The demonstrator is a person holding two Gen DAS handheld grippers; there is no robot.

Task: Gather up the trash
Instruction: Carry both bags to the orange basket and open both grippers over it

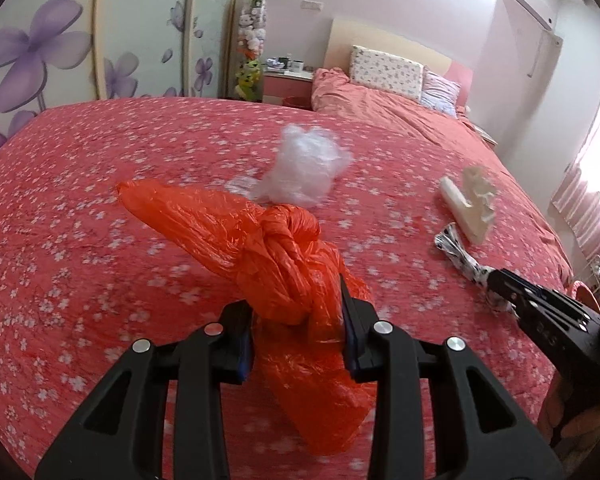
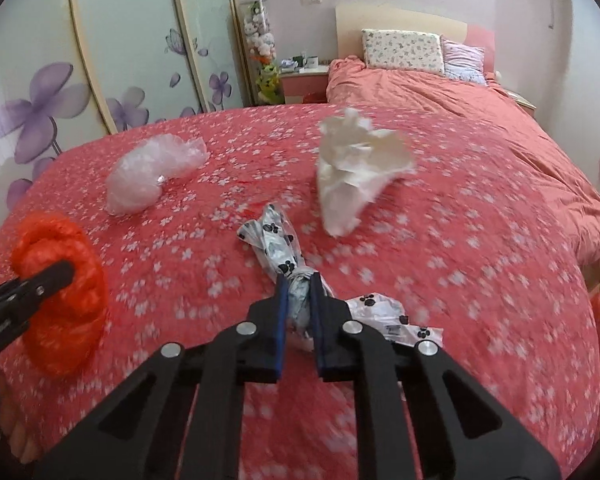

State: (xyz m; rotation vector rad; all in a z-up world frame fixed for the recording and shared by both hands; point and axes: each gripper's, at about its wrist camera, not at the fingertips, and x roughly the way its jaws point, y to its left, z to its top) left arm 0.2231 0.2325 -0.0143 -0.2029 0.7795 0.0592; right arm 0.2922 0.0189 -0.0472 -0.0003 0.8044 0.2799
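My left gripper (image 1: pixel 298 312) is shut on a knotted orange plastic bag (image 1: pixel 228 224), which also shows at the left edge of the right wrist view as the orange bag (image 2: pixel 64 280). My right gripper (image 2: pixel 300 292) is shut on a crumpled white wrapper with black paw prints (image 2: pixel 274 240), lying on the bedspread. In the left wrist view that wrapper (image 1: pixel 456 250) sits at the tip of the right gripper (image 1: pixel 496 284). A crumpled clear plastic bag (image 2: pixel 148 168) and a wad of white paper (image 2: pixel 352 168) lie farther out on the bed.
Everything rests on a wide bed with a red floral bedspread (image 2: pixel 460 240). Pillows (image 2: pixel 404 50) and a bunched quilt lie at the head. Wardrobe doors with purple flowers (image 2: pixel 40 112) stand to the left, and a pink nightstand (image 2: pixel 304 84) beside the headboard.
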